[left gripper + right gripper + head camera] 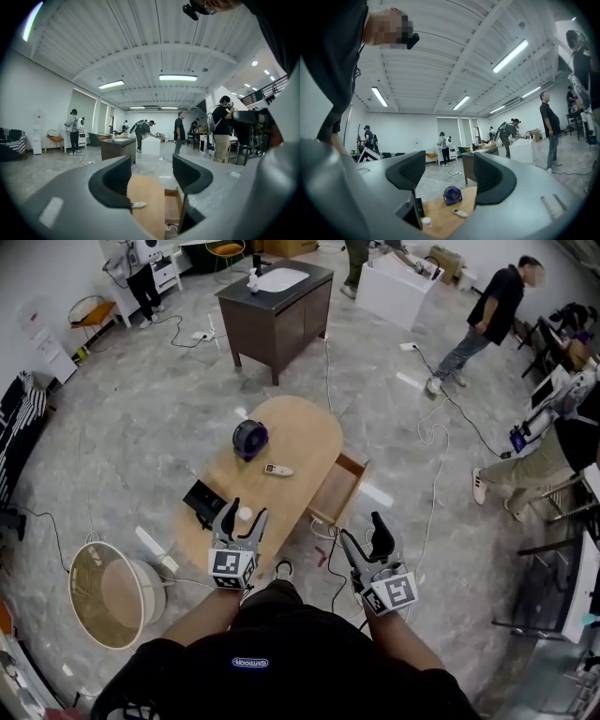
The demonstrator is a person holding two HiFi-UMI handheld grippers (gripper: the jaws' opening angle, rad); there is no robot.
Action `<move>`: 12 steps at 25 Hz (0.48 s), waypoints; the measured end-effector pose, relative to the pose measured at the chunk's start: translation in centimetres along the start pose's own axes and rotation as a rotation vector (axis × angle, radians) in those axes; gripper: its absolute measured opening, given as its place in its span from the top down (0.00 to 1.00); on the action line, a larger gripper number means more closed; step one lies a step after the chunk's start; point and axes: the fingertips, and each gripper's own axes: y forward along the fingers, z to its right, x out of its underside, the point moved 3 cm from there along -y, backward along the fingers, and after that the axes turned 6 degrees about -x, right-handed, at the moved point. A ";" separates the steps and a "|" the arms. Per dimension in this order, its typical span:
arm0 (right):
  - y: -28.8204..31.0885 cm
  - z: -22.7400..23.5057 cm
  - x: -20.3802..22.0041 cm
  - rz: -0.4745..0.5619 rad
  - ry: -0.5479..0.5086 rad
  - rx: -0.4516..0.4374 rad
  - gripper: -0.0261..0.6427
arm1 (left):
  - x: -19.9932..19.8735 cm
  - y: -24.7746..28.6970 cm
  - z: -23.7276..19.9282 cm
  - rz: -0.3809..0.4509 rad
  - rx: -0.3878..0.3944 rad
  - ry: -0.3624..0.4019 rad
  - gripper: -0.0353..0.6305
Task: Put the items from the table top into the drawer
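An oval wooden table (300, 442) stands below me with its drawer (339, 491) pulled open on the right side. On top lie a purple round fan (250, 439), a white remote (277, 470), a black box (202, 502) and a small white jar (245, 515). My left gripper (240, 520) hovers open over the table's near end, by the jar. My right gripper (364, 538) hangs open off the table's right, near the drawer. The right gripper view shows the fan (452, 194), remote (460, 213) and jar (424, 221). The left gripper view shows the remote (138, 204) and drawer (171, 212).
A round woven basket (112, 592) sits on the floor at my left. A dark cabinet with a white basin (276, 307) stands beyond the table. Cables (436, 442) trail over the floor. Several people stand around the room, one at the far right (487, 320).
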 end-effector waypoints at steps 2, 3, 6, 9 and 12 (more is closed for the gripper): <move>1.0 0.6 1.2 -0.029 0.014 0.002 0.47 | 2.0 1.4 -1.4 -0.037 -0.015 0.006 0.53; 1.4 0.8 1.9 -0.044 0.020 0.003 0.47 | 3.1 1.9 -2.1 -0.054 -0.026 0.007 0.53; 2.2 1.2 4.2 -0.086 0.047 0.003 0.47 | 7.3 3.0 -4.3 -0.109 -0.072 0.011 0.54; 2.9 1.5 6.0 -0.119 0.075 -0.004 0.47 | 12.1 3.8 -6.1 -0.190 -0.111 0.020 0.54; 3.6 1.3 7.1 -0.144 0.076 -0.022 0.47 | 17.1 4.5 -7.7 -0.283 -0.145 0.037 0.54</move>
